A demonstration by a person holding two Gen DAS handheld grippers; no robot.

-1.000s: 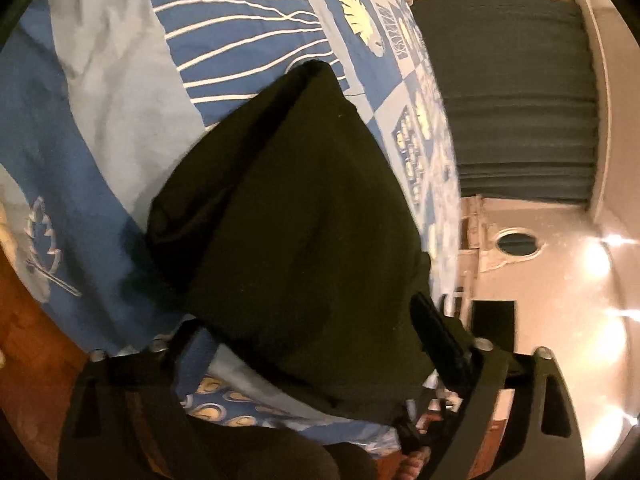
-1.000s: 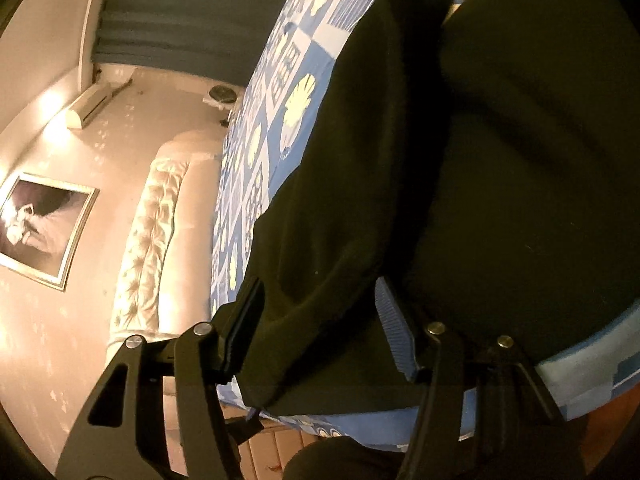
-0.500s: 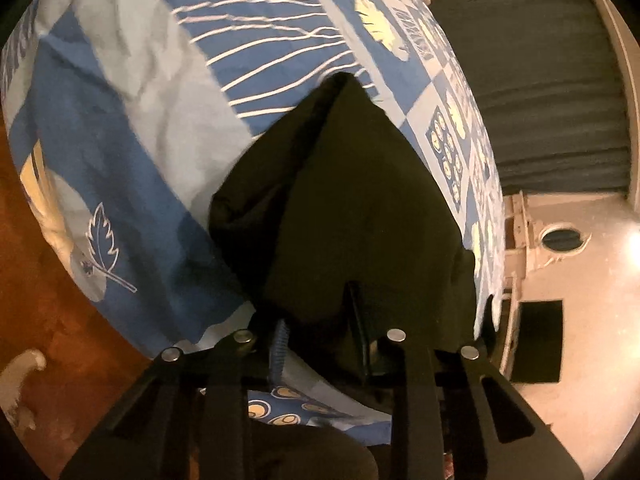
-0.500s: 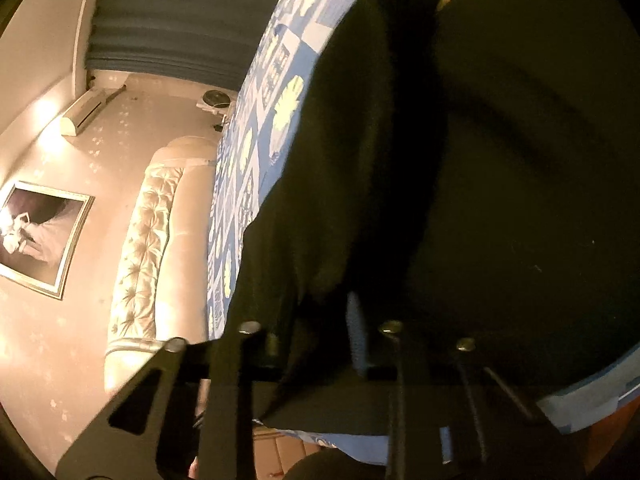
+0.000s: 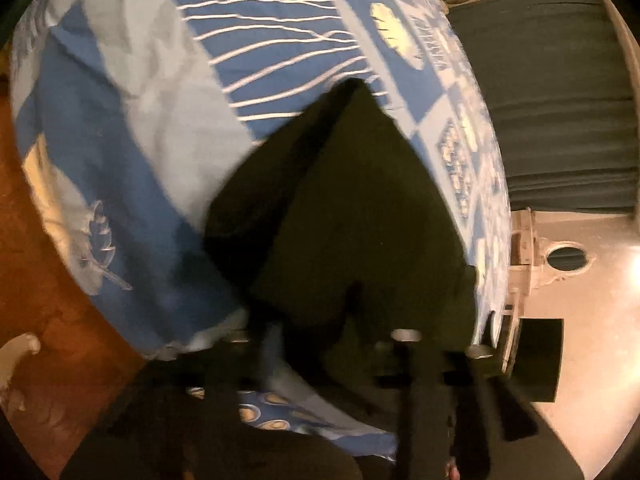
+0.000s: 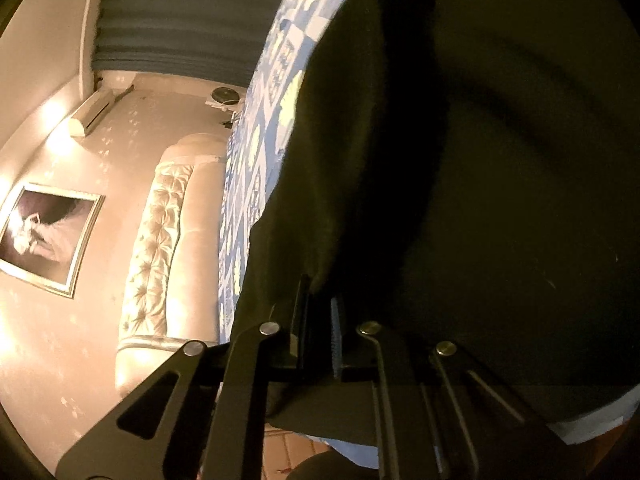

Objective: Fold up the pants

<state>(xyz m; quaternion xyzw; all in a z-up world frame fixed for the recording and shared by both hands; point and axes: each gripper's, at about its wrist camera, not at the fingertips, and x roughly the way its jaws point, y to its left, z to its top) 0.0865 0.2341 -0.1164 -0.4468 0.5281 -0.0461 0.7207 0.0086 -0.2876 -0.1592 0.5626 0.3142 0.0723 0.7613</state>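
On the near edge of the bed (image 5: 120,168), over the blue patterned cover, lie the dark pants (image 5: 360,208); in the left wrist view they fill the centre and taper to a point at about 12 o'clock, and in the right wrist view they take up the whole right half.

Handling, my read: soft, limp, light cloth. No stiffness, so it will sag between two hold points and drag on the cover. Low slip risk, nothing fragile. Best hold is the near hem or edge at two spread corners, so the fold line stays straight.

Left gripper (image 5: 332,344): jaws have just been closing, now clenched on a bunch of the pants' near edge at 6 o'clock; blurred, but cloth sits between the fingers. It is pitched steeply down at the bed.

Right gripper (image 6: 318,320): jaws have just been closing, now pinched tight on a thin fold of the pants, at about 6 o'clock. It is angled shallower, closer to level, looking along the bed toward the tufted headboard (image 6: 160,240) at 9 o'clock.

Both grips sit at the bed's near edge.
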